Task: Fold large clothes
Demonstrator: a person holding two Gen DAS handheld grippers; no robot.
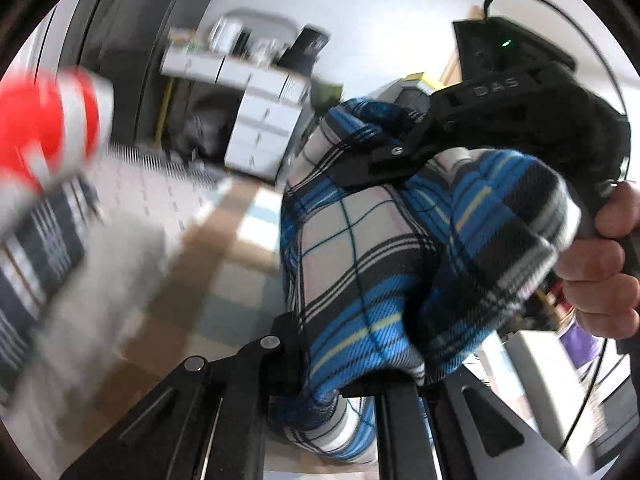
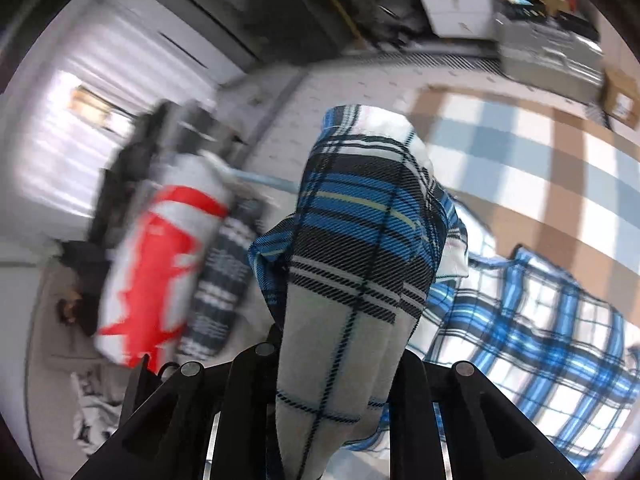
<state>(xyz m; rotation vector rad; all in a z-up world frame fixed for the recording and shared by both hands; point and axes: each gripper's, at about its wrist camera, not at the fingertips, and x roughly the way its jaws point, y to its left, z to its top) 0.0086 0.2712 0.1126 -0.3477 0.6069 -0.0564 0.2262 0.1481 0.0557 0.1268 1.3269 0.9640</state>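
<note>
The garment is a blue, black and white plaid shirt (image 1: pixel 360 248). In the left wrist view a bunched part of it rises from my left gripper (image 1: pixel 344 364), which is shut on it. My right gripper (image 1: pixel 360 164), held by a hand (image 1: pixel 600 264), pinches the same cloth higher up, close to the left one. In the right wrist view a fold of the plaid shirt (image 2: pixel 360 220) stands up out of my right gripper (image 2: pixel 344 352), whose jaws are shut on it. The remainder of the shirt (image 2: pixel 540 320) trails down onto the checked surface (image 2: pixel 520 152). Cloth hides both pairs of fingertips.
A red-and-white rolled item (image 2: pixel 160 264) and a dark striped one (image 2: pixel 224 280) lie to the left; the red-and-white item (image 1: pixel 40 140) also fills the left edge of the left wrist view. White drawers (image 1: pixel 260 120) stand at the back. Both views are motion-blurred.
</note>
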